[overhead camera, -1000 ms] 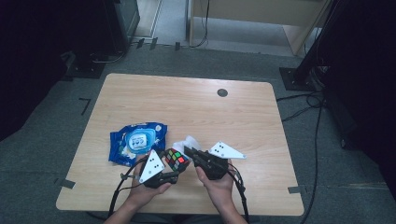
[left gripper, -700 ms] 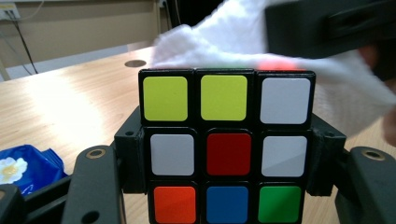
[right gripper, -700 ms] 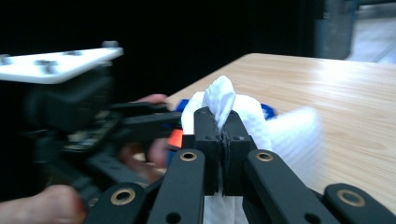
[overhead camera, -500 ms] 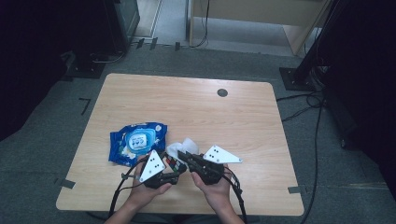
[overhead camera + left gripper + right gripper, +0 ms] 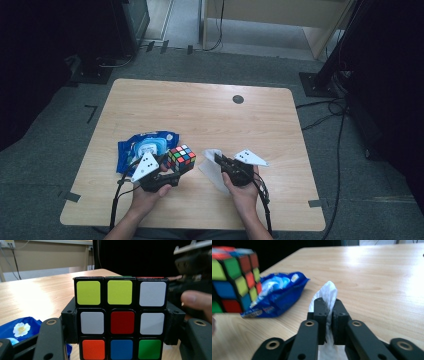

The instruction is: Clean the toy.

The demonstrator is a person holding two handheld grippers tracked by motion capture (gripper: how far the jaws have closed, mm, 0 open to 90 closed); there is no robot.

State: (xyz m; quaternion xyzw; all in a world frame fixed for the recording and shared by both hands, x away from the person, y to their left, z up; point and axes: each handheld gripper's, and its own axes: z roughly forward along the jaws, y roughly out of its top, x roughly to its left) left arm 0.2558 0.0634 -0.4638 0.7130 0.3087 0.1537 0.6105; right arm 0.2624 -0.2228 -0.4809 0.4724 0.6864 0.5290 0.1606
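My left gripper [image 5: 176,167] is shut on a scrambled Rubik's cube [image 5: 182,157], held just above the table's front left; its near face [image 5: 121,317] has a red centre and sits squarely between the jaws. My right gripper [image 5: 218,160] is at the cube's right, a short gap away. It pinches a crumpled white wipe [image 5: 327,291], which sticks out past the fingertips and hangs down to the table [image 5: 210,170]. Its jaws have just been opening slightly, with the wipe still between the pads. In the right gripper view the cube [image 5: 234,277] shows at far left.
A blue pack of wet wipes [image 5: 141,150] lies on the wooden table [image 5: 200,115] just left of and behind the cube. A small black disc [image 5: 238,99] sits near the far edge. Cables trail from both grippers over the front edge.
The right gripper has drawn back to the right and down with the wipe, away from the cube it was against. The left gripper has shifted a little left, leaving the cube uncovered.
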